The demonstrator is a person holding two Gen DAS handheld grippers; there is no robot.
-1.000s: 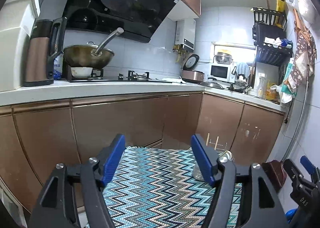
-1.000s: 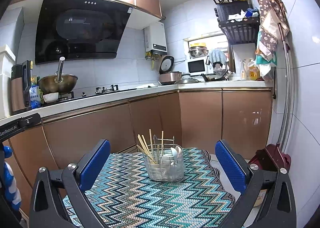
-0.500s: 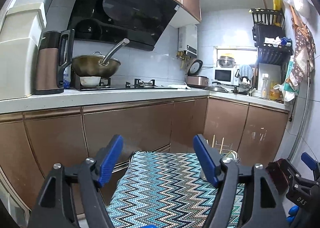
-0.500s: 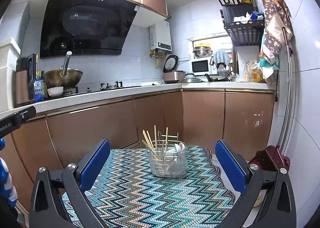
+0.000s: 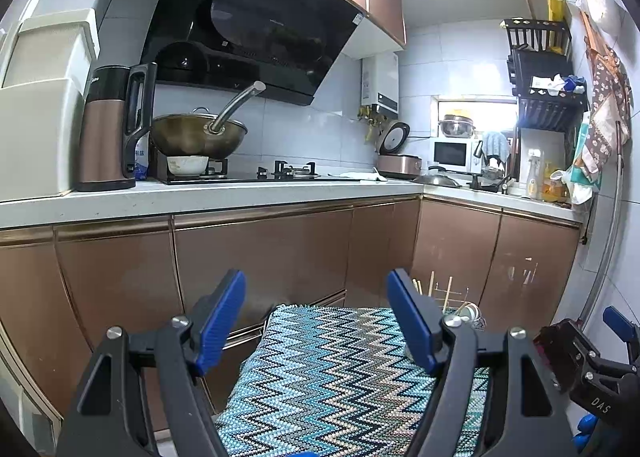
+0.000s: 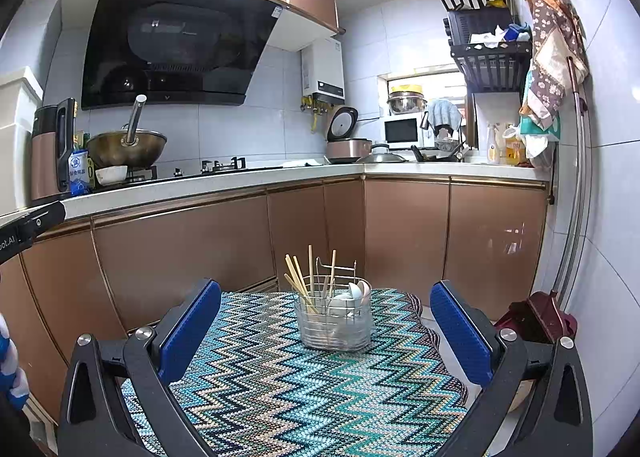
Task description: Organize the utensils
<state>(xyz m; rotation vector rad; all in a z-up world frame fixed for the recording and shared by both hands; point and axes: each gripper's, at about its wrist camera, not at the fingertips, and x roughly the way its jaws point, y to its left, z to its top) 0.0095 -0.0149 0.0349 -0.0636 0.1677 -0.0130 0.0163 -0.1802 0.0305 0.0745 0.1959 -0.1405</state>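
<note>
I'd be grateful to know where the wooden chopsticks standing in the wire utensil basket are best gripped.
Probably by their bare upper ends, coming from above: the wooden chopsticks lean out over the wire utensil basket rim, while their lower parts sit behind its wires beside the white spoons.

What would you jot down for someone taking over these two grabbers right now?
Left hand-held gripper: open, holding nothing.
Right hand-held gripper: open, holding nothing, facing the wire caddy.
The caddy stands upright near the far edge of the zigzag cloth. Chopsticks and white spoons stand in it.
No loose utensils show on the cloth, so sorting looks done or not yet begun; I cannot tell which.
</note>
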